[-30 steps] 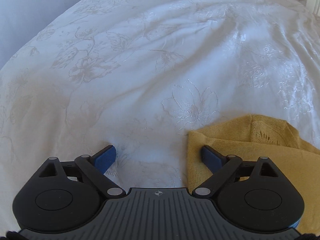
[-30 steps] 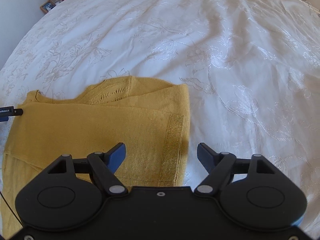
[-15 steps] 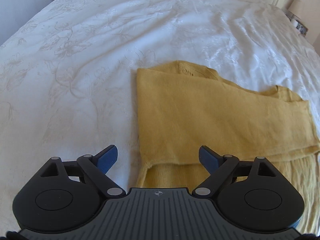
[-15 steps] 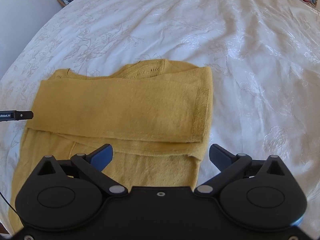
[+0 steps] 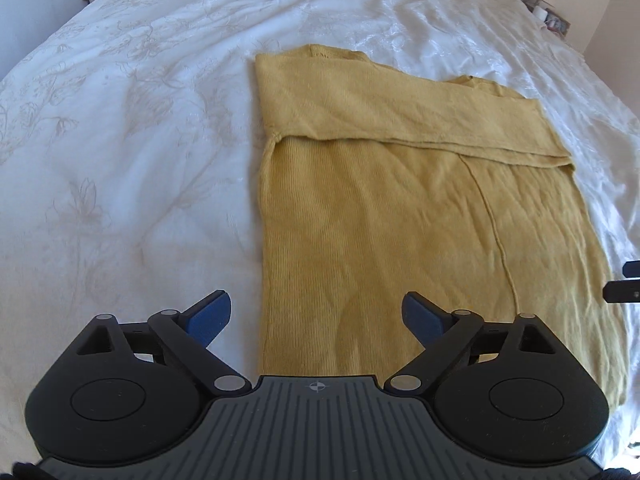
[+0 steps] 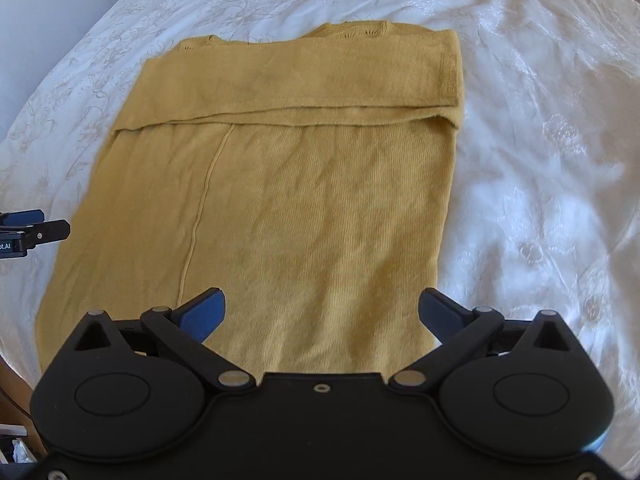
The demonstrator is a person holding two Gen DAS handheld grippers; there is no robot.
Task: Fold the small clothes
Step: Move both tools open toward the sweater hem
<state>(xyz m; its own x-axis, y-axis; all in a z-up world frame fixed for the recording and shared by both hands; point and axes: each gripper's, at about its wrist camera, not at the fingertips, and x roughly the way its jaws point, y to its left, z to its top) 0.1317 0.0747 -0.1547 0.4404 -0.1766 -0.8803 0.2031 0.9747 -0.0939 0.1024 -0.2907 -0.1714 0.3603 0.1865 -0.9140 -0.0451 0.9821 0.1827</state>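
Both grippers hang over the near end of the sweater (image 5: pixel 400 208), each with its jaws spread wide and nothing between them. From the left wrist view, the left gripper (image 5: pixel 316 314) straddles the sweater's left edge, one blue finger over the white bedspread (image 5: pixel 120 140) and the other over the knit; from the right wrist view, the right gripper (image 6: pixel 322 308) straddles the right edge in the same way. That mirrored stance looks deliberate: each gripper is lined up with one near corner of the hem, so the two could take both corners at once and carry the bottom up evenly. The sweater lies flat in the middle of the bed, neckline toward the far edge, with a sleeve (image 6: pixel 304 80) already folded straight across the chest, its cuff ending flush with the right side. Keeping the sleeve inside the body outline leaves a tidy rectangle, which suits a bottom-to-top fold as the likely next step. A vertical seam (image 6: pixel 200 208) runs down the body left of centre. The near hem itself is hidden behind the gripper bodies in both views, so how close the fingers are to it cannot be told. Soft knit will sag if the corners are lifted unevenly.
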